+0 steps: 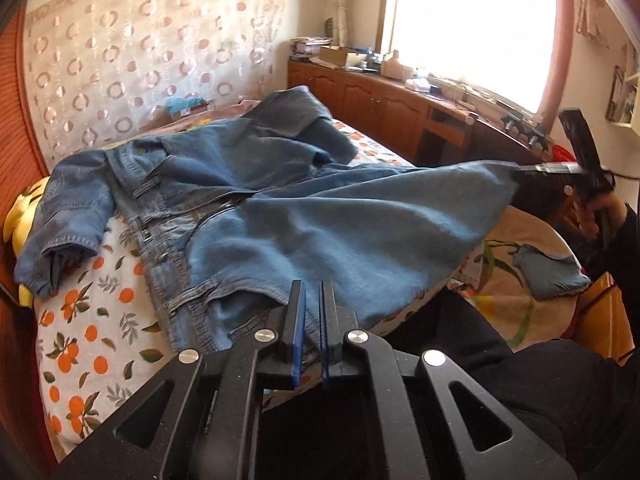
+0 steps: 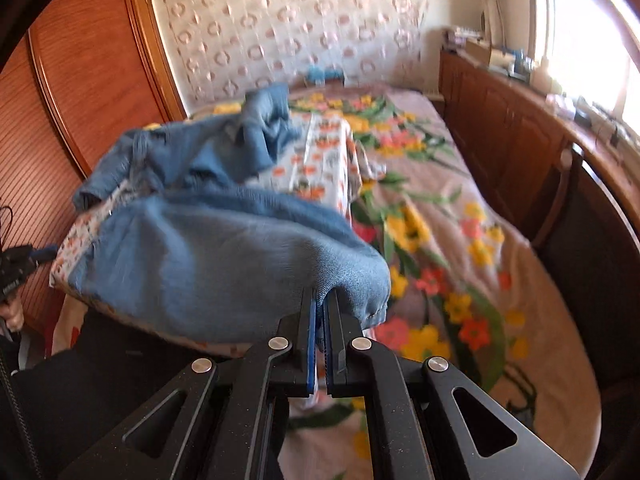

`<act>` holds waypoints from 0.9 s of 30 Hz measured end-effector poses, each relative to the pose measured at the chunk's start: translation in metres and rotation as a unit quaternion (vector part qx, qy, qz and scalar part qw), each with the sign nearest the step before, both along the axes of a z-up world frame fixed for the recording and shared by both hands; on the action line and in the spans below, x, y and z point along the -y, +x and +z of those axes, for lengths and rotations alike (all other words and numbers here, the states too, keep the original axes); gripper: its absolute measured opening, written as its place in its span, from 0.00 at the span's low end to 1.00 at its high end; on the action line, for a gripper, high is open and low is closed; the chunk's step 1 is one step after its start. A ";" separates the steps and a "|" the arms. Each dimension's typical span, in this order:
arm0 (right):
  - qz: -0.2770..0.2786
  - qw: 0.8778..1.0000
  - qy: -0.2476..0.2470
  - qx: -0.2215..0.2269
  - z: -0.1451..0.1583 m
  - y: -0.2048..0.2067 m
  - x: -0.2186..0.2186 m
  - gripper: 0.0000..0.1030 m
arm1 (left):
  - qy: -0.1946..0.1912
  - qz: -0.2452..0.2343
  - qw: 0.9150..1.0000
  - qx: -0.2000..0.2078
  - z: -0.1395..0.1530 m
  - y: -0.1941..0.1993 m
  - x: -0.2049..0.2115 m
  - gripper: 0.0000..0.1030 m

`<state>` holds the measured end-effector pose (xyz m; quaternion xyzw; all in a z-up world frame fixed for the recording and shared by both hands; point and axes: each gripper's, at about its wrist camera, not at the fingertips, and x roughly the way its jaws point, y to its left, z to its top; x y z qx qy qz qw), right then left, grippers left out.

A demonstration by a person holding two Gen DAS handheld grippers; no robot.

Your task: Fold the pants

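Black linkage arms and blue pads of the left hand-held gripper [image 1: 313, 286] filled the foreground of its view; we noted the jaws nearly together, pinching the near edge of the pants [image 1: 280, 216]. We counted two hand-held grippers and one pair of pants. The right hand-held gripper [image 2: 320, 294] was clamped on a fold of the same denim, its pads closed tight on the cloth, and this corner was lifted clear of the bed [image 2: 460, 240].

Pants: blue denim, soft and creased, with stitched seams and belt loops visible at the waistband. They lay spread across a white sheet [image 1: 92, 320] printed with oranges and leaves, one leg stretched toward the right hand-held gripper, the other bunched further back.

Under the sheet we recorded a pinkish blanket [image 2: 440, 208] with yellow and red flowers. One small bluish cloth piece [image 1: 552, 276] rested on the blanket, apart from the pants. A wooden cabinet [image 1: 384, 100] ran below the bright window [image 1: 472, 20].
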<state>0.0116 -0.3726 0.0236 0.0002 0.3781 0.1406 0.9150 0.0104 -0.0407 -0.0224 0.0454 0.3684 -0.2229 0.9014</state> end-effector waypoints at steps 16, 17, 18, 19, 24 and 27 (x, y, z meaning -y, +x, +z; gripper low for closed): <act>-0.042 0.996 -0.022 0.073 0.033 0.000 -0.020 0.34 | -0.007 0.117 0.993 -0.034 -0.044 0.015 -0.072 0.44; -0.034 0.996 -0.018 0.077 0.030 0.004 -0.029 0.34 | -0.009 0.118 0.992 -0.039 -0.049 0.016 -0.073 0.44; -0.025 0.997 -0.010 0.079 0.021 0.007 -0.028 0.35 | -0.010 0.118 0.992 -0.045 -0.053 0.017 -0.074 0.44; -0.015 0.997 0.001 0.078 0.015 0.012 -0.037 0.36 | -0.011 0.118 0.992 -0.050 -0.057 0.017 -0.073 0.44; 0.014 0.997 0.018 0.071 -0.021 0.044 -0.066 0.40 | -0.010 0.117 0.991 -0.063 -0.073 0.012 -0.071 0.44; 0.024 0.997 0.008 0.070 -0.038 0.065 -0.087 0.40 | -0.011 0.111 0.992 -0.059 -0.076 0.009 -0.070 0.40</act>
